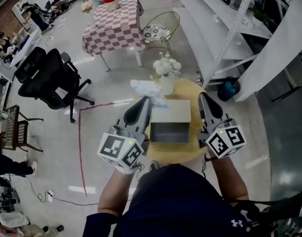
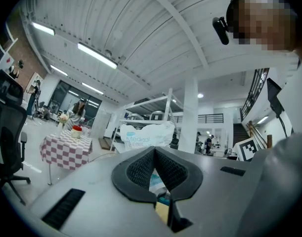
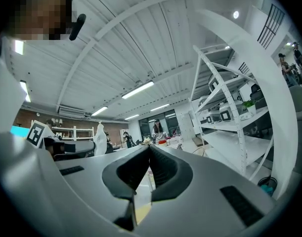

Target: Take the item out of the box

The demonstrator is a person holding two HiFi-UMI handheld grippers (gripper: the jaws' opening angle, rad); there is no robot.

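Head view steeply down, gripper views upward, sharing checkered table (image 1: 116, 29)

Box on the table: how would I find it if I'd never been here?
Look for the round yellow table right in front of the person. The box sits in its middle, nearer than the vase of white flowers and the white packet. It is the only square-cornered thing there, pale brown on top, grey in front.

Left gripper (image 1: 143, 101) pinching packet (image 1: 147, 89); right gripper (image 1: 203, 98) closed.
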